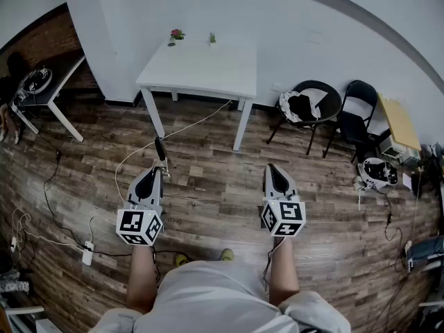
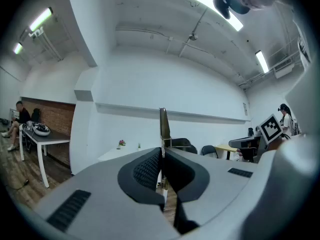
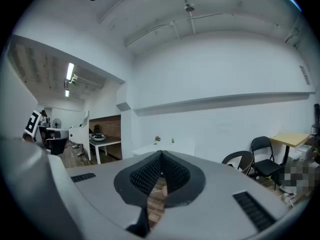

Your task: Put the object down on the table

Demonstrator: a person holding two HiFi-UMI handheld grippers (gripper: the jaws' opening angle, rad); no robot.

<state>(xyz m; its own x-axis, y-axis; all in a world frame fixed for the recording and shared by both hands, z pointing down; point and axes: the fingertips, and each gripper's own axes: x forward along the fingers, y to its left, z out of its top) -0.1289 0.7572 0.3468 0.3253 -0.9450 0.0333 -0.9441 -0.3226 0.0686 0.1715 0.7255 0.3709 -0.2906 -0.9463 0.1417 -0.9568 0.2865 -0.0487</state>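
Head view: left gripper (image 1: 158, 173) forward, pinching dark rod (image 1: 160, 149), maybe tool.

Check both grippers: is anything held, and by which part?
Left gripper is shut on a thin dark stick, gripped at its lower end; the rest sticks out past the jaws. Right gripper is shut and empty.

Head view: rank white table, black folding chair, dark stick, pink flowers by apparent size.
1. white table
2. black folding chair
3. dark stick and pink flowers: too alike; stick nearer camera.
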